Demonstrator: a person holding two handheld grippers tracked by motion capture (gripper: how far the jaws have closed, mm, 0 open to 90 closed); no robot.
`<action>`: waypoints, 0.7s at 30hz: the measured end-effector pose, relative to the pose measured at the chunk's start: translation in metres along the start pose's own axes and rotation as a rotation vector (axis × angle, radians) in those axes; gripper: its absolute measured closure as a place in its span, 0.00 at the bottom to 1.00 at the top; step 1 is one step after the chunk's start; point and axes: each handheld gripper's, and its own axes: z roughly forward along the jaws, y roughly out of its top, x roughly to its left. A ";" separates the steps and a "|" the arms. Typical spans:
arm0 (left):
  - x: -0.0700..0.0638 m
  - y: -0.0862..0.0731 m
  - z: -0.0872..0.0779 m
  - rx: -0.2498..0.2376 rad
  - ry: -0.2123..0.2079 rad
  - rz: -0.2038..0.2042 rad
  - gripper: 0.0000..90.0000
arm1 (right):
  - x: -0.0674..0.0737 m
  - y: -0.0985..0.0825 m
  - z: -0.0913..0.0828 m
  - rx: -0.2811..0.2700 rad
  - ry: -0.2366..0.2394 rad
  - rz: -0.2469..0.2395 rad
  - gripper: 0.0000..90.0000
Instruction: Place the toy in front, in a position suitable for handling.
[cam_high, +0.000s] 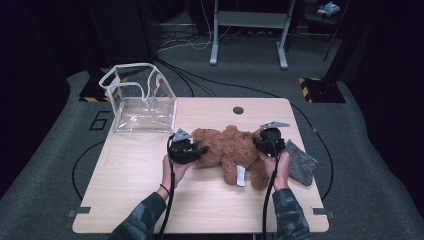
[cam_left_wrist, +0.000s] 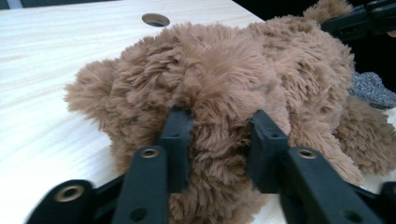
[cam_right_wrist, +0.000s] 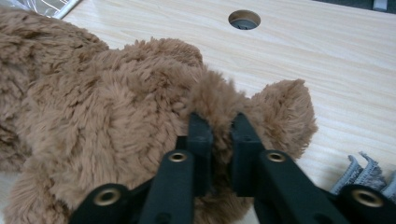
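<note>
A brown plush teddy bear (cam_high: 227, 147) lies in the middle of the light wooden table (cam_high: 150, 170), a white tag (cam_high: 241, 176) on its near side. My left gripper (cam_high: 200, 150) is at the bear's left end. In the left gripper view its jaws (cam_left_wrist: 219, 121) sink into the fur (cam_left_wrist: 224, 70) with a thick fold squeezed between them. My right gripper (cam_high: 260, 142) is at the bear's right end. In the right gripper view its jaws (cam_right_wrist: 219, 123) stand close together and pinch a narrow tuft of plush (cam_right_wrist: 107, 107) beside a rounded ear or paw.
A clear plastic bag (cam_high: 140, 100) with white edging stands open at the table's far left corner. A grey knitted cloth (cam_high: 301, 162) lies to the right of the bear, near the table's right edge. A round cable hole (cam_high: 238, 110) sits at the far middle.
</note>
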 end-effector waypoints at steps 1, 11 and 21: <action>0.001 0.001 -0.002 -0.003 0.003 0.001 0.59 | -0.001 0.000 -0.001 0.000 0.002 0.002 0.80; 0.006 0.000 -0.027 -0.025 0.087 0.043 0.20 | -0.026 -0.012 -0.027 -0.029 0.008 0.045 0.25; 0.021 -0.025 -0.035 0.051 0.107 0.044 0.15 | -0.055 -0.042 -0.028 0.061 -0.106 0.072 0.19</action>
